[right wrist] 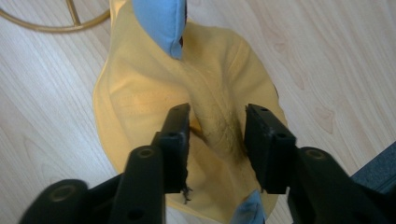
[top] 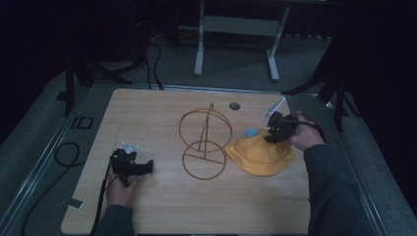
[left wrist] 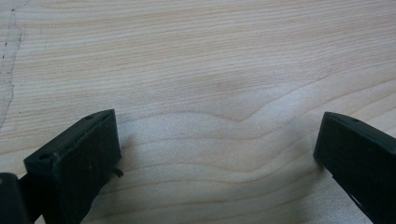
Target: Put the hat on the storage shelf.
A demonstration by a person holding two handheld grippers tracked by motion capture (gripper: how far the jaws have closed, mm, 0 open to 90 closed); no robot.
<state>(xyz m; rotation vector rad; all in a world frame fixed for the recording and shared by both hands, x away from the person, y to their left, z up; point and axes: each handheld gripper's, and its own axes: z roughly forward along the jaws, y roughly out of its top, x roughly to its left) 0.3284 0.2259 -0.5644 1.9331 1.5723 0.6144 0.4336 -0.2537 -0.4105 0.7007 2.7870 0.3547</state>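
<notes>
High view: hat, yellow, flat on table right of wire stand; right gripper on its crown; left gripper idle.

Left gripper view: jaws wide, nothing between.

Right gripper view: jaws astride a crown fold, seemingly pinching. Step: grasping. Next: firm pinch, lift toward stand.

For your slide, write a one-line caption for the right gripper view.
Right hand-held gripper pinches a raised fold of the yellow hat on the wooden table, beside a wire stand.
</notes>
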